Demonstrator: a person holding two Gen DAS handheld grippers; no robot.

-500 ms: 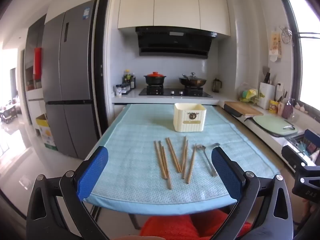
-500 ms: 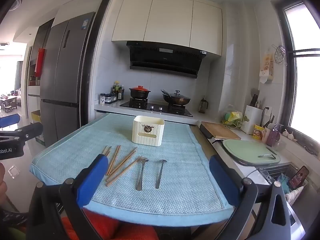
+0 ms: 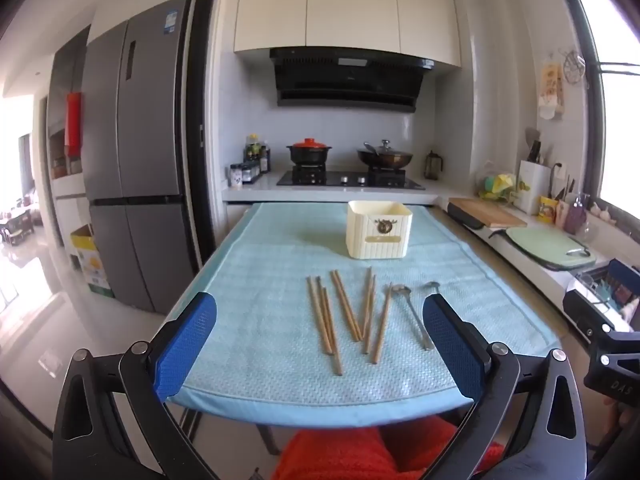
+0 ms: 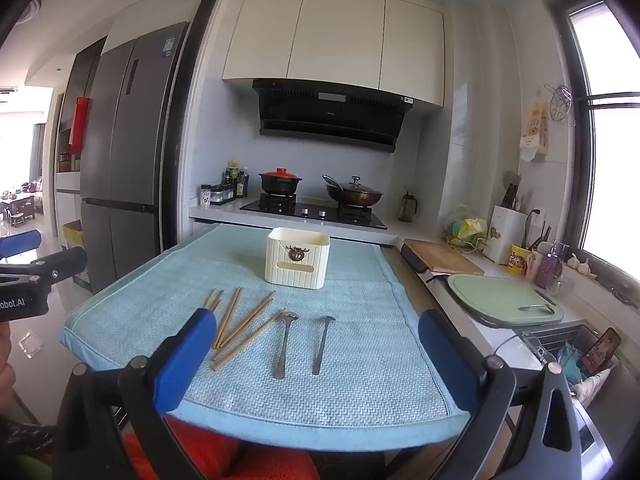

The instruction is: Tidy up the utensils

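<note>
Wooden chopsticks and two spoons lie loose on the desk before the cream holder — nothing sorted yet. Left claw and right claw gape empty — next, grip one utensil.

White cabinets, grey fridge, bright window, glossy floor

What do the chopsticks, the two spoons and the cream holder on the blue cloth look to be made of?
Chopsticks: likely wood or bamboo, matte tan.
Spoons: likely metal, probably stainless steel; grey with a dull shine.
Holder: likely plastic; smooth cream walls with moulded ribs and a dark emblem on the front.
Cloth: woven fabric, textured weave.
</note>
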